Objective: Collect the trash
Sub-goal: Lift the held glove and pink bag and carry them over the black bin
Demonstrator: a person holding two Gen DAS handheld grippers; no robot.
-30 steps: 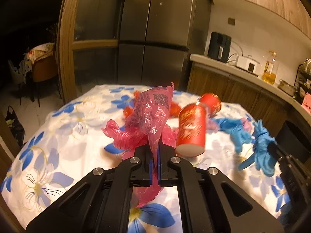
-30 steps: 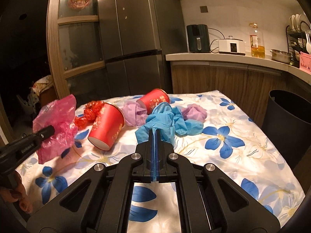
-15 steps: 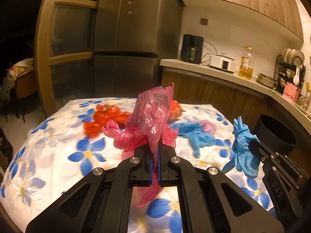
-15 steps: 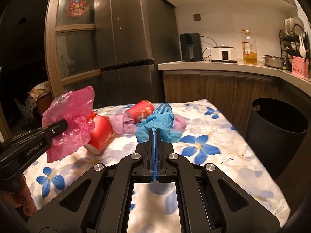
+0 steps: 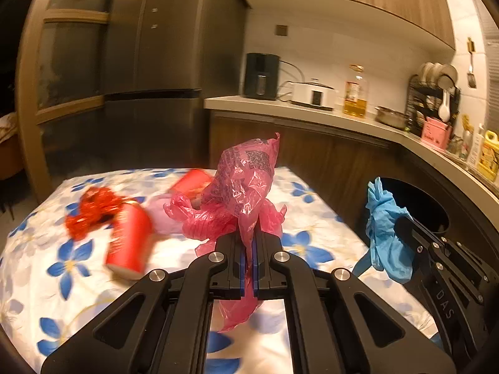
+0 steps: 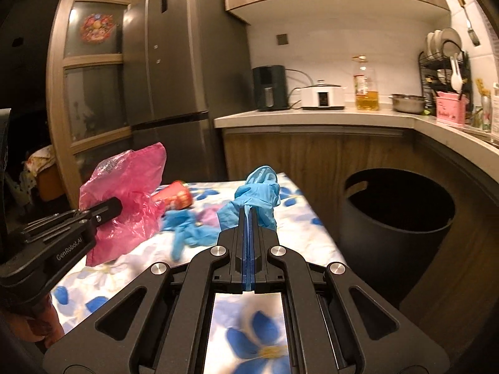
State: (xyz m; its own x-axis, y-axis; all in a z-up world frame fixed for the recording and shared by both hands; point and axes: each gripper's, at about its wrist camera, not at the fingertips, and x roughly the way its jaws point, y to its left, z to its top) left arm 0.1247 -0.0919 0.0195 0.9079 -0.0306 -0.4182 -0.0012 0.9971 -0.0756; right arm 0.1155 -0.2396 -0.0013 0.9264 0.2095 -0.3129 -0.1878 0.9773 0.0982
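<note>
pinching pink plastic bag (image 5: 246, 187) in left gripper (image 5: 248, 240), blue glove (image 6: 259, 196) clamped in right gripper (image 6: 248, 221); both lifted off surface (image 5: 46, 249), nearing black bin (image 6: 402, 218) for dropping.

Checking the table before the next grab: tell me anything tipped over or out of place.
Two red paper cups lie on their sides on the floral tablecloth: one near the left, one farther back. Red tinsel and a loose blue glove are strewn there too. No spill shows.
</note>
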